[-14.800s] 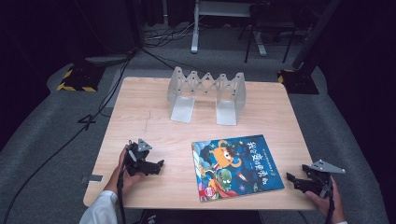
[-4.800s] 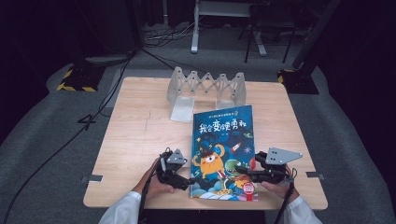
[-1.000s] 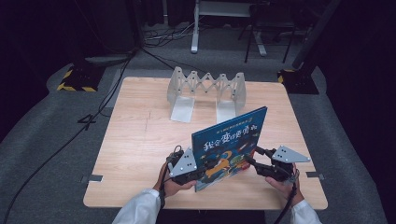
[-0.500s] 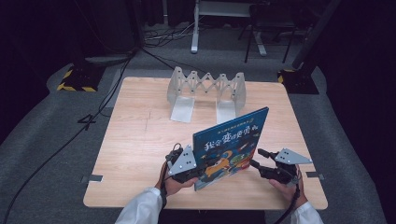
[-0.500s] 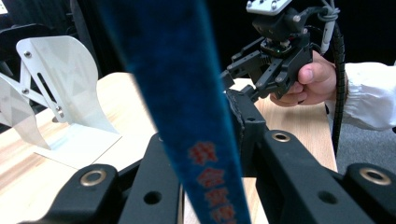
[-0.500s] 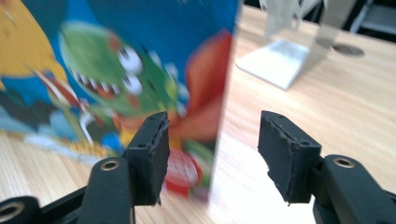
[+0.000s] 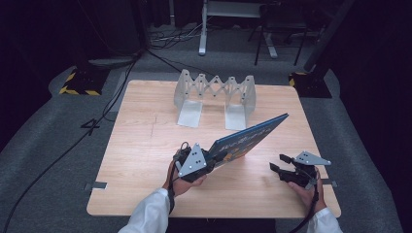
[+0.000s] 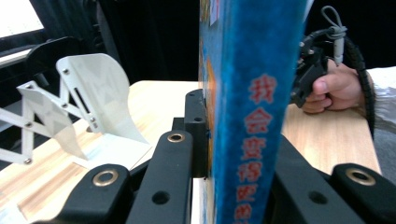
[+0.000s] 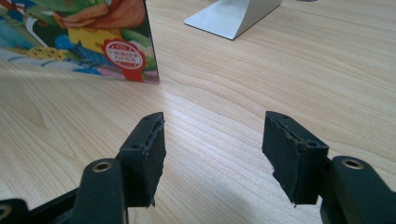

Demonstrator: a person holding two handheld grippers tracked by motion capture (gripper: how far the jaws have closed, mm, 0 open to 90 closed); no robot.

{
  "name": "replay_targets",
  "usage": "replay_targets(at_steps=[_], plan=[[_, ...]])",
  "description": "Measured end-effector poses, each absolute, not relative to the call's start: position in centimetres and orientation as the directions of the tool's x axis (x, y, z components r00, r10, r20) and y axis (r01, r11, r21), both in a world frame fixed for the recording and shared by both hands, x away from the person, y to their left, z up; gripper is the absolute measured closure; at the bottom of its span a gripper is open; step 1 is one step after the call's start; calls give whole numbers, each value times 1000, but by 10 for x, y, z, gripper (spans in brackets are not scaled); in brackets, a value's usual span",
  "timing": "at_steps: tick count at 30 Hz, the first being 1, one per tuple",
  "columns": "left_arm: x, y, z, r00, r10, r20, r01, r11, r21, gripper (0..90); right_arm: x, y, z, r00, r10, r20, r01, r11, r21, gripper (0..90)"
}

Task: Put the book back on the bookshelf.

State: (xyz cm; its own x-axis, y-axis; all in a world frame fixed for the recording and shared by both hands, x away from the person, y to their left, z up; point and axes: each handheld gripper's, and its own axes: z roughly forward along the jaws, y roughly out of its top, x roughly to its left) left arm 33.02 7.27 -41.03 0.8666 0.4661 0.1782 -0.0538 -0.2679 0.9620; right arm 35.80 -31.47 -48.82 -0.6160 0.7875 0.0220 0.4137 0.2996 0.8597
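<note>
One blue picture book [image 7: 248, 138], tilted, colourful cover, red spine lettering

One picture book [image 7: 248, 137] is on view. One expanding metal rack [image 7: 215, 98] stands on the one wooden table [image 7: 141, 141]. There are two grippers, a left gripper [image 7: 209, 156] and a right gripper [image 7: 278, 163], and two hands.
</note>
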Motion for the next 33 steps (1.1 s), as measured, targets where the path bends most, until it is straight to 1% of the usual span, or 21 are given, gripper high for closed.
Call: replay_targets(at_steps=[7, 18, 26, 33], plan=[[337, 84, -405, 847, 509, 155, -30, -246, 969, 828, 360, -312, -492, -624, 781, 16, 428, 324, 844, 384], [350, 113, -398, 780, 612, 132, -4, -207, 978, 829, 361, -304, -497, -647, 763, -9, 448, 389, 805, 371], [352, 126, -392, 746, 647, 161, -3, -238, 971, 829, 362, -303, -498, -649, 761, -14, 449, 397, 800, 371], [354, 143, -386, 699, 698, 153, -9, -205, 979, 828, 362, -302, -498, -650, 759, -14, 450, 400, 799, 371]])
